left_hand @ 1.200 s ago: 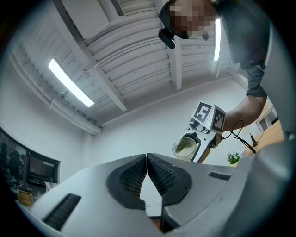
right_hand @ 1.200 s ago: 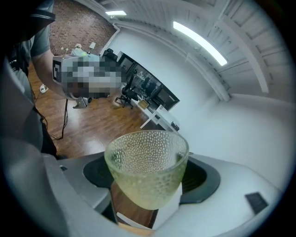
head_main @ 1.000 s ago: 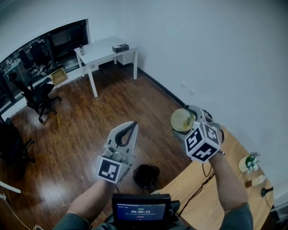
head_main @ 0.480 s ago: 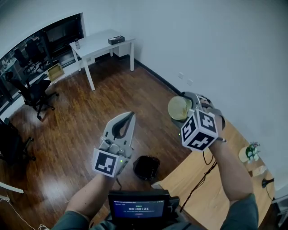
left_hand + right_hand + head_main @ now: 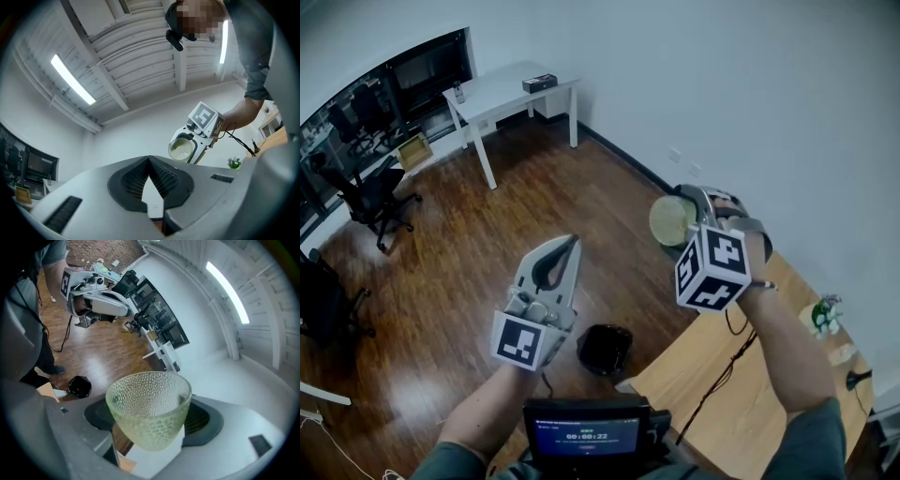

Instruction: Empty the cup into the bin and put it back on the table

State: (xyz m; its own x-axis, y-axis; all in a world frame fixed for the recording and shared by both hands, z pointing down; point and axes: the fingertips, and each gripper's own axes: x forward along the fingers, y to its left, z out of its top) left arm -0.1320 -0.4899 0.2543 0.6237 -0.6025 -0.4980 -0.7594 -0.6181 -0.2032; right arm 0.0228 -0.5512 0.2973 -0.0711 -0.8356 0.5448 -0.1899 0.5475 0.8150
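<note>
A pale yellow-green dimpled glass cup (image 5: 668,220) is held in the air by my right gripper (image 5: 686,217), above the wooden table's (image 5: 722,394) near corner. In the right gripper view the cup (image 5: 149,399) sits between the pads of my right gripper (image 5: 147,420), mouth tilted upward, with no contents showing. A small black bin (image 5: 605,349) stands on the floor below, between both arms, and the right gripper view also shows the bin (image 5: 78,386). My left gripper (image 5: 572,242) hangs left of the cup, tips together and empty. From the left gripper (image 5: 149,158) the cup (image 5: 180,149) shows at the right.
A white desk (image 5: 511,94) with a dark box stands by the far wall. Black office chairs (image 5: 380,192) are at the left on the dark wood floor. A small plant (image 5: 822,314) and a cable lie on the wooden table. A screen (image 5: 586,436) sits at my chest.
My right gripper has rolled a little with the cup still in it. The left gripper has kept still. The head view has shifted slightly.
</note>
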